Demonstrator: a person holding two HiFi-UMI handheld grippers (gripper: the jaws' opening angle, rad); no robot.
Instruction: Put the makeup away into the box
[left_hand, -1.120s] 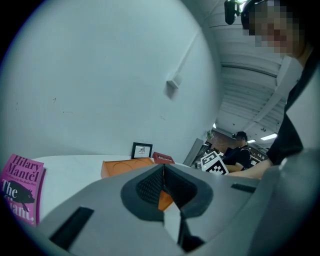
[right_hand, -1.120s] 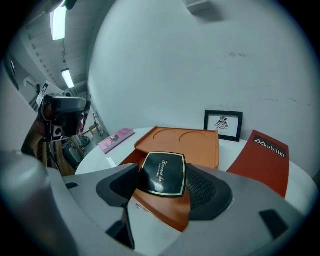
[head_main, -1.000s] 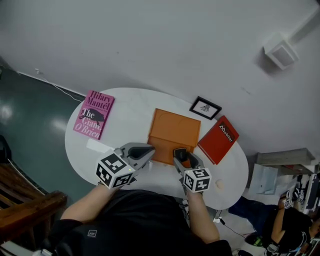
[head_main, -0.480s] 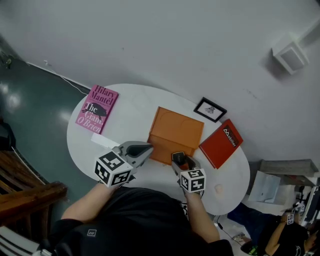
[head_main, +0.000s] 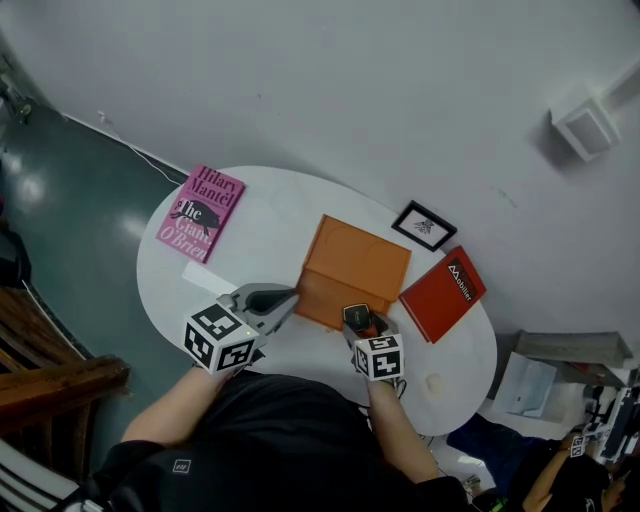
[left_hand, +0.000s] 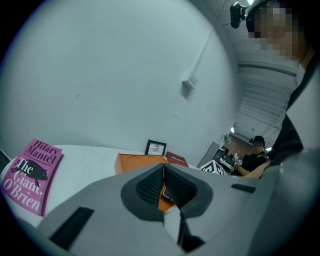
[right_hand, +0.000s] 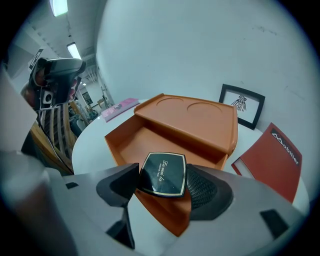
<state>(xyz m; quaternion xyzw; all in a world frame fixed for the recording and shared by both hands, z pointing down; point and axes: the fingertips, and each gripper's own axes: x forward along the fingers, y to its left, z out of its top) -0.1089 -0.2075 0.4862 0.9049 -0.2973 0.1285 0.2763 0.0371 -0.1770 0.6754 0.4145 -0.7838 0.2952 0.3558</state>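
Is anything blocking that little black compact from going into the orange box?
Nothing visible does. The compact, held by the right gripper, hangs at the near corner of the box, whose open tray just ahead looks bare.

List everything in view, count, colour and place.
table: 1, white, oval, centre
box: 1, orange, mid-table, open at its near side
compact: 1, black with a gold edge, in the right jaws above the box's near edge
book: 1, pink, far left of the table
booklet: 1, red, right of the box
framed picture: 1, black frame, behind the booklet
card: 1, white, flat, by the left gripper
small round thing: 1, beige, near right edge, too small to name
bench: 1, wooden, on the floor at left
left gripper: jaws together, empty
right gripper: jaws shut on the compact
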